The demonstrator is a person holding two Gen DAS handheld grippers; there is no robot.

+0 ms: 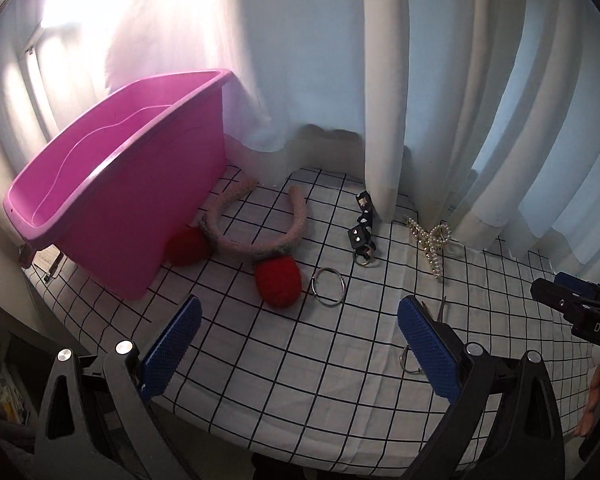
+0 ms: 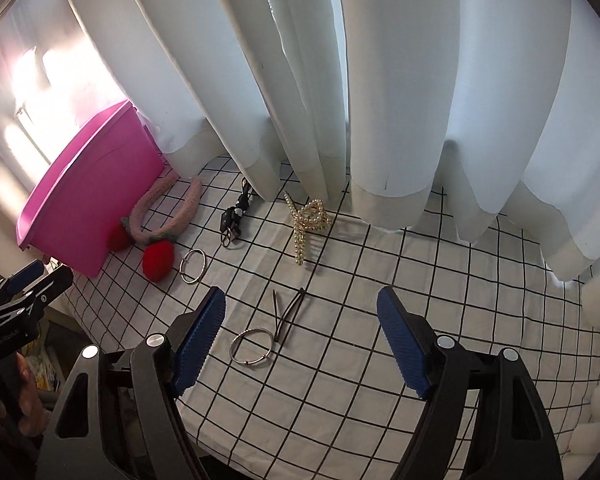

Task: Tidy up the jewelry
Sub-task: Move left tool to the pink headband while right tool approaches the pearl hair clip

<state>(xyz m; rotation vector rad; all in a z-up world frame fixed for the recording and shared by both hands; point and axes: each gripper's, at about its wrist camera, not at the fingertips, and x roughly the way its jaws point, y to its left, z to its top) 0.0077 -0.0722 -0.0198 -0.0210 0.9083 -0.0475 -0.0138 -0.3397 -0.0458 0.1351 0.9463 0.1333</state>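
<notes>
A pink plastic bin (image 1: 112, 200) (image 2: 88, 200) stands empty at the table's far left. Beside it lies a fuzzy pink headband (image 1: 256, 220) (image 2: 164, 208) with red pompoms (image 1: 278, 278). A silver bangle (image 1: 329, 285) (image 2: 193, 265), a black studded strap (image 1: 362, 224) (image 2: 232, 220) and a pearl hair claw (image 1: 430, 240) (image 2: 308, 224) lie further right. A second silver bangle (image 2: 252, 347) and a dark hair clip (image 2: 286, 316) lie just ahead of my right gripper (image 2: 300, 348). My left gripper (image 1: 298, 348) is open and empty above the cloth. My right gripper is open and empty.
The table has a white cloth with a black grid (image 1: 340, 360) (image 2: 380, 280). White curtains (image 1: 384, 80) (image 2: 340, 80) hang along its far edge and touch the cloth. The table's left edge drops off near the bin.
</notes>
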